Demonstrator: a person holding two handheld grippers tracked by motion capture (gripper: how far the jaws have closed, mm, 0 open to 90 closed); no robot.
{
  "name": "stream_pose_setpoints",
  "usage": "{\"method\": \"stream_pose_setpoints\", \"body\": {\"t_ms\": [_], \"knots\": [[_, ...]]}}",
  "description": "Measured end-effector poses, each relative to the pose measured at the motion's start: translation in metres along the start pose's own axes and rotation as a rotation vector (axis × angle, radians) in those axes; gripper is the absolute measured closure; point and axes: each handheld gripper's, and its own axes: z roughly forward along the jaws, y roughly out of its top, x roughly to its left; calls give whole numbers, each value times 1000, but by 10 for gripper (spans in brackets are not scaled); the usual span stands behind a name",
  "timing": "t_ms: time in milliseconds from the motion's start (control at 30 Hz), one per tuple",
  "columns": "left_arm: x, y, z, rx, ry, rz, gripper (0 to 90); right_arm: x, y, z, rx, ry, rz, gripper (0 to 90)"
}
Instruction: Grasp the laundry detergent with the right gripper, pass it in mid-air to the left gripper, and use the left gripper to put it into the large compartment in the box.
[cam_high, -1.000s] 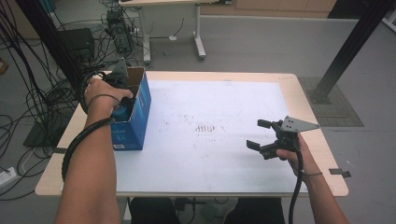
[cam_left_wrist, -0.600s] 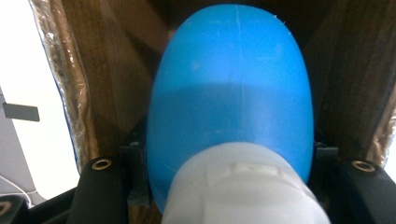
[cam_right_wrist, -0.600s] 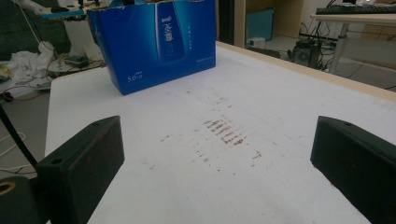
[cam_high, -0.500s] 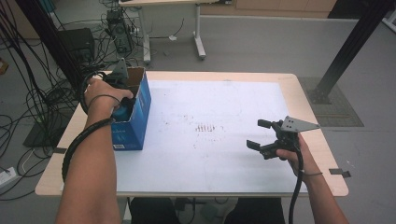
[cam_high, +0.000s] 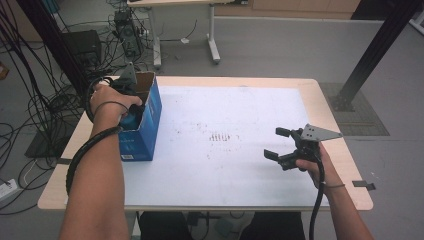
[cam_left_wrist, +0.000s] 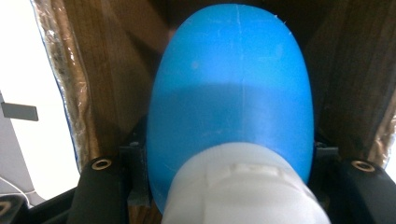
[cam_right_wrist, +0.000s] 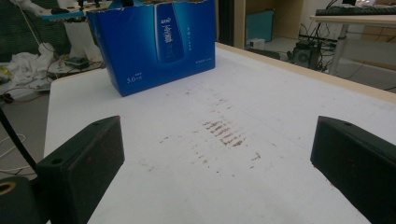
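blue box (cam_high: 142, 127), table's (cam_high: 310, 100) left edge: left gripper (cam_high: 131, 102) inside, jaws clamped on blue bottle (cam_left_wrist: 231, 93). right gripper (cam_high: 281, 146), near right edge: jaws wide, empty.

blue bottle (cam_left_wrist: 231, 88) with white cap inside blue box (cam_high: 145, 131).
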Motion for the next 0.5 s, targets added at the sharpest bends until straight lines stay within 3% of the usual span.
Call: {"method": "stream_pose_setpoints", "body": {"t_ms": [500], "knots": [[0, 0, 0, 3, -1, -2, 378, 0, 0, 1, 3, 6, -1, 30]]}}
